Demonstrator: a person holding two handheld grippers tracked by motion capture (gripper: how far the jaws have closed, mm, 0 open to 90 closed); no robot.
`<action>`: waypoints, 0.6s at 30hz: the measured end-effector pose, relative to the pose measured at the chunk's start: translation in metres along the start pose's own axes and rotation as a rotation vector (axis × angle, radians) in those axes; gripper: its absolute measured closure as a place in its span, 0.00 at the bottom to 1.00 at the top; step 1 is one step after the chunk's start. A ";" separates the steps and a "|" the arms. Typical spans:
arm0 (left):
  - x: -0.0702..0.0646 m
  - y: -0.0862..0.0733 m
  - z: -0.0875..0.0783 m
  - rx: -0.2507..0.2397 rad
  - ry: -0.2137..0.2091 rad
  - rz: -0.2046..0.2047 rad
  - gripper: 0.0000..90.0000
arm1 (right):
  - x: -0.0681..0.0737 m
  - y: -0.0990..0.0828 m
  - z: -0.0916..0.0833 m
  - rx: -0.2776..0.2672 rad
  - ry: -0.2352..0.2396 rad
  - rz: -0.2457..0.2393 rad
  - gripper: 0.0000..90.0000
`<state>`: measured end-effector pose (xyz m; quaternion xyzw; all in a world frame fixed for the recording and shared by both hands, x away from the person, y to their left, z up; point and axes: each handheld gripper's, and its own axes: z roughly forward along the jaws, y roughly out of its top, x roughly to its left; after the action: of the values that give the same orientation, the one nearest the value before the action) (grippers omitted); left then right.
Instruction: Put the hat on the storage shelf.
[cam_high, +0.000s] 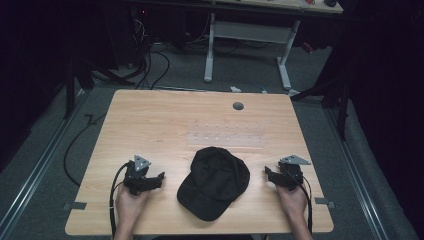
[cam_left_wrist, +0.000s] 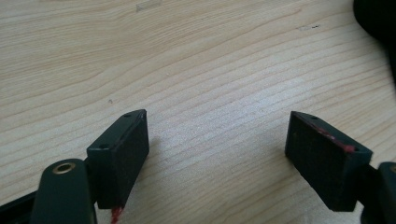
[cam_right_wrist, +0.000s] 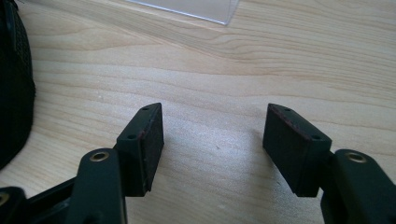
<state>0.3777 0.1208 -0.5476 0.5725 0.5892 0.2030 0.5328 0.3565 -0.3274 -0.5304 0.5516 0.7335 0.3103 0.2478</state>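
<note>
Wood table (cam_high: 150, 115), black cap (cam_high: 214, 181) lying near-centre w/ brim toward the near edge, between the two tools and apart from both. Left gripper (cam_high: 161, 176) and right gripper (cam_high: 266, 171) rest on the tabletop either side, jaws spread wide, nothing between them. Looks like the pre-grasp stage: next move prob needs both brought inward to the cap's edges, then closed on fabric.

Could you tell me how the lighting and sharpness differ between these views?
High view: table lit, surroundings dark, black cap nearly featureless. Left gripper view: sharp wood grain, soft shadows beside the fingers. Right gripper view: cap edge dark, slightly blurred.
</note>
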 end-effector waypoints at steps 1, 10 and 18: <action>0.000 0.000 0.000 0.000 0.000 0.000 0.24 | 0.000 0.000 0.000 0.000 0.001 0.001 0.43; 0.000 0.000 0.000 -0.001 0.003 0.001 0.24 | 0.000 0.000 0.000 0.000 0.002 0.002 0.43; 0.000 0.000 0.000 -0.004 0.008 -0.007 0.26 | 0.000 0.000 0.000 -0.001 0.006 0.000 0.43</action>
<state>0.3777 0.1209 -0.5473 0.5686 0.5928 0.2046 0.5323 0.3564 -0.3272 -0.5303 0.5507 0.7341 0.3122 0.2458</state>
